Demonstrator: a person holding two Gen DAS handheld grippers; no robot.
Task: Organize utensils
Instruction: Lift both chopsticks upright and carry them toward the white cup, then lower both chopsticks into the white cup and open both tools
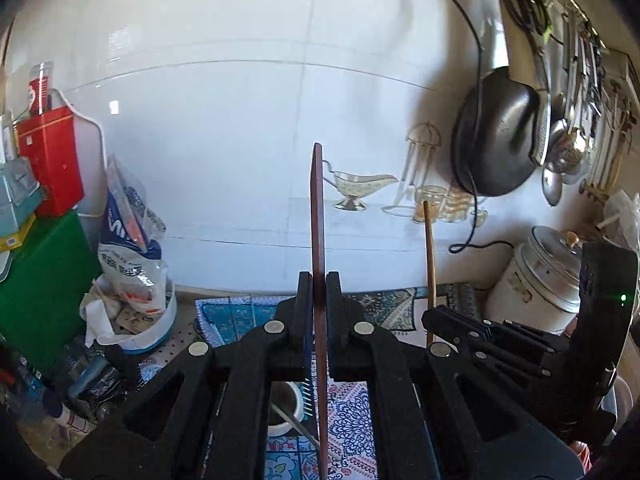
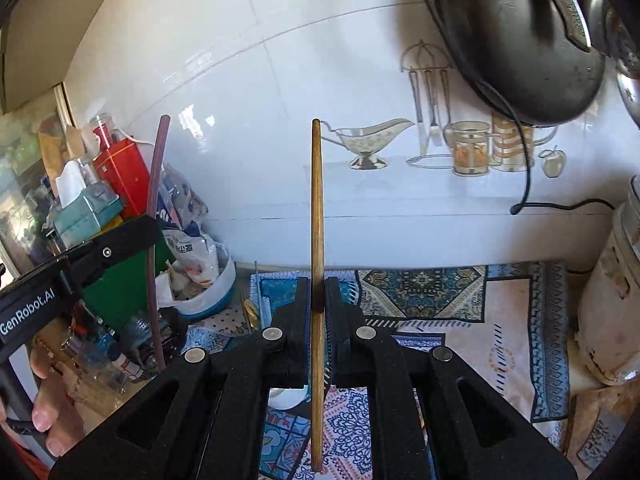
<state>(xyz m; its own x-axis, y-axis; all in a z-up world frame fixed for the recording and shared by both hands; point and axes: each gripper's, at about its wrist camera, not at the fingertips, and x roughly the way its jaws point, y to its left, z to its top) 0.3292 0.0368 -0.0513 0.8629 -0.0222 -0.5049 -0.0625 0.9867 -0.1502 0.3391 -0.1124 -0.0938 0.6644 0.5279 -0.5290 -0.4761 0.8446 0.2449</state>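
The left hand-held gripper [image 1: 319, 292] is matt black plastic with dull metal pins, and so is the right hand-held gripper [image 2: 318, 294]. The dark stick [image 1: 317, 216] looks like smooth, reddish-brown wood; the pale stick [image 2: 317, 220] is lighter wood (faintly grained). The wall tiles [image 1: 224, 128] are glossy white. The pan [image 1: 498, 136] is dull black metal. The mat [image 2: 508, 320] is patterned cloth.
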